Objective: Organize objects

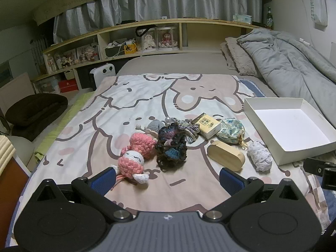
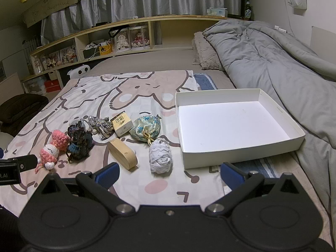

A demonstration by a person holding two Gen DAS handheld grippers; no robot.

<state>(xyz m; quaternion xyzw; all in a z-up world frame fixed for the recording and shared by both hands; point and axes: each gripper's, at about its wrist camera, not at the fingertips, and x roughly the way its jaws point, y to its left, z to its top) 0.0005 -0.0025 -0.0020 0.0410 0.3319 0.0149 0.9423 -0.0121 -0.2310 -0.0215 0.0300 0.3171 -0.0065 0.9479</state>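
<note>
Bedspread holds the clutter; box (image 2: 241,145) sits empty at two o'clock. Both your left tongs (image 1: 168,177) and right tongs (image 2: 169,175) gape, released. Take the yarn (image 2: 160,157) first, gripping its middle.

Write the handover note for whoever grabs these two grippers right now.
Left gripper: open, holding nothing, hovering near the pink crochet doll.
Right gripper: open, holding nothing, near the white yarn ball.
White box: on the bed, nothing in it.
All items lie loose on the cartoon sheet: doll, dark crochet piece, wooden oval, small carton, floral pouch.
Done: nothing. Left: likely boxing everything.
</note>
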